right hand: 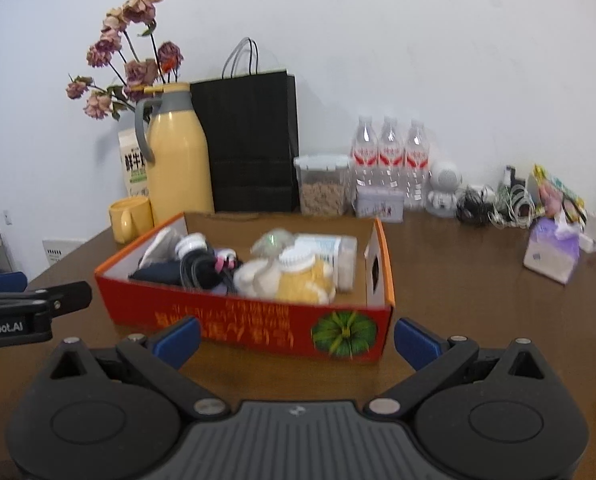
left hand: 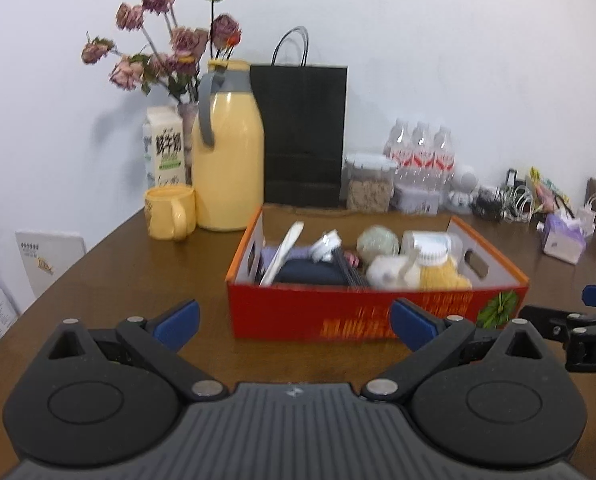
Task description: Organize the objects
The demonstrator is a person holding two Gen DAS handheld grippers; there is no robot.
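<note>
Crosswise — red box [left hand: 338, 316], open-topped

One red cardboard box [right hand: 257, 320] sits just ahead of the right gripper; its jumbled, blurred contents cannot be counted reliably, though one white-capped jar [right hand: 298, 260] and one yellow knitted item [right hand: 306, 284] are distinguishable. Beyond the box, against the wall: three water bottles [right hand: 390, 156], one clear lidded container [right hand: 322, 184], one black paper bag [right hand: 253, 144], one yellow thermos jug [right hand: 177, 152], one yellow mug [right hand: 131, 218], one milk carton [right hand: 131, 164], and one bunch of dried roses [right hand: 129, 64]. Farther right: one small tin [right hand: 380, 202], one white robot figurine [right hand: 444, 188], one tissue pack [right hand: 552, 252]. Two grippers are present, each with two blue-tipped fingers.
</note>
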